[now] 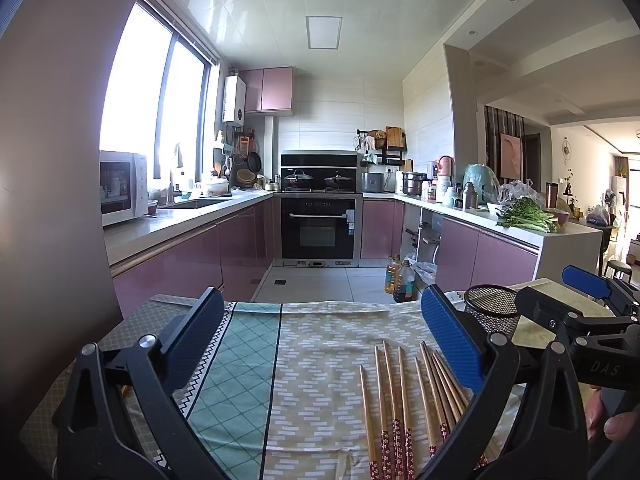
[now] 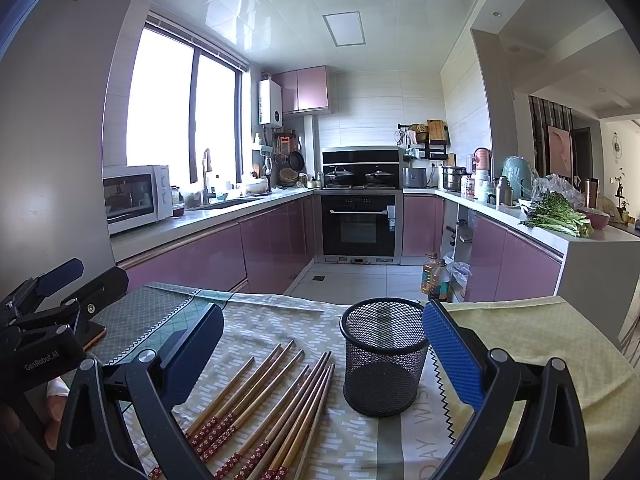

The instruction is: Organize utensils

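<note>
Several wooden chopsticks [image 2: 276,396] with red flowered ends lie side by side on the patterned tablecloth [image 2: 280,320]. A black mesh cup [image 2: 383,356] stands upright and empty just right of them. My right gripper [image 2: 324,344] hovers open above cup and chopsticks, holding nothing. My left gripper [image 1: 320,336] is open too, over the cloth left of the chopsticks [image 1: 404,396]; its right finger overlaps their tips. In the left wrist view the mesh cup [image 1: 494,306] shows at right, partly hidden behind the right gripper [image 1: 580,300].
The table's far edge [image 1: 320,304] drops to the kitchen floor. Oil bottles [image 2: 434,276] stand on the floor beyond. Pink cabinets, an oven [image 2: 360,224] and counters ring the room. A person's fingers [image 1: 618,426] grip the right handle.
</note>
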Available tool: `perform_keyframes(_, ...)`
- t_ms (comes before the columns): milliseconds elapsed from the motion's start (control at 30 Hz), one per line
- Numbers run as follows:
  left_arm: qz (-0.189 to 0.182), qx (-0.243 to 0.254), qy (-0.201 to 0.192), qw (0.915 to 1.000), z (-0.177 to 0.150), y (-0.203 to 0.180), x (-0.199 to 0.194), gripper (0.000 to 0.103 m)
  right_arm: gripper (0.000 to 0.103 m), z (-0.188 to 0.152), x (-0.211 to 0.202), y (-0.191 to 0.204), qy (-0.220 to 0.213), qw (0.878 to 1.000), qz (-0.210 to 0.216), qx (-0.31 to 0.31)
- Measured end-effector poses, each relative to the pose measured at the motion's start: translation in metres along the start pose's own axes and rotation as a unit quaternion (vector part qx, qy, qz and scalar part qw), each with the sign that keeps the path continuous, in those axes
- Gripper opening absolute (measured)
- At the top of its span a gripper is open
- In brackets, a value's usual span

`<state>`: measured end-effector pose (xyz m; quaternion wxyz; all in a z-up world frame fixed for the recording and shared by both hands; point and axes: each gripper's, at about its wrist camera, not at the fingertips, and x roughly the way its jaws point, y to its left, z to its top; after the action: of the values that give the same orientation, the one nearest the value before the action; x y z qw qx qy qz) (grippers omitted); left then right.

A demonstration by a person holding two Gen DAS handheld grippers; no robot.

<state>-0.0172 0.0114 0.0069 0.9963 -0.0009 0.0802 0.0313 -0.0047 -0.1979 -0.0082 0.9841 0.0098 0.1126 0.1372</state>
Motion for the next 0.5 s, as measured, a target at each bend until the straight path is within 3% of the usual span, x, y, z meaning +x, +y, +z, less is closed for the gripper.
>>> perform_keyframes(500, -0.004, 0.002, 0.012, 0.9999, -0.0022, -0.0023, 0.0049, 0.097, 0.096, -0.0017, 0.0020, -0.0052, 0.011, 1.000, 0.006, 0.007)
